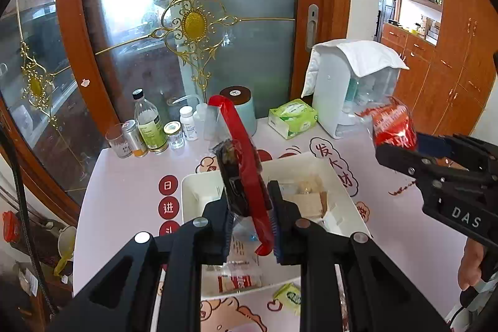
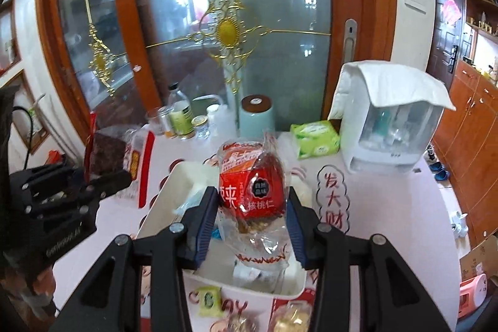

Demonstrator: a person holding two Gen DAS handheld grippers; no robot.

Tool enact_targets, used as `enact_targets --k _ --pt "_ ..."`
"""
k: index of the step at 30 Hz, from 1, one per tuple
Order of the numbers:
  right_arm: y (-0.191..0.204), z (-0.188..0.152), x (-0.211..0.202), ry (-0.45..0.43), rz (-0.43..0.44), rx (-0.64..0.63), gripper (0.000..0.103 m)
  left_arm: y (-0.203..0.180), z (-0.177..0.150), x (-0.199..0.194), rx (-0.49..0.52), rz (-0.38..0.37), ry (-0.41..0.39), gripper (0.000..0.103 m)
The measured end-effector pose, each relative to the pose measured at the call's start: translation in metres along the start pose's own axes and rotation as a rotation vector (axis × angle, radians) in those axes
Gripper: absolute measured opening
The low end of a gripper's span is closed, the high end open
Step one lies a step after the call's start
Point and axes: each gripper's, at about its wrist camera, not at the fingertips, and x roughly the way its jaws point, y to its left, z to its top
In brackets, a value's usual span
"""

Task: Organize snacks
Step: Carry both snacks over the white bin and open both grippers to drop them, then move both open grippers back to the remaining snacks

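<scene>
While the left hand-held gripper (image 1: 250,201) clamps a red-edged packet (image 1: 239,164), the right hand-held gripper (image 2: 252,213) clamps a walnut bag (image 2: 252,185).

your table (image 1: 124,182) wears a pale cloth printed with red characters, and a white bin (image 1: 314,159) sits on it near the middle. along the far edge stand bottles and jars (image 1: 149,126), a teal canister (image 1: 241,108), a green tissue pack (image 1: 292,117) and, far right, a white dispenser (image 1: 351,89). near you lies a small yellow-green packet (image 1: 289,297).

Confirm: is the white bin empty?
No, the white bin already holds several wrapped snacks.
</scene>
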Motion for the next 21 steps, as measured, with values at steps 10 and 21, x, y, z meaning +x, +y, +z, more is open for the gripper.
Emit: enact_targets --k 10,21 --pt "0.009 0.016 0.027 0.027 -0.027 -0.037 0.045 0.000 0.000 0.035 -0.029 0.035 0.056 0.025" --pt "0.008 0.000 0.042 0.081 -0.028 -0.012 0.059 0.002 -0.018 0.045 -0.031 0.096 0.088 0.093"
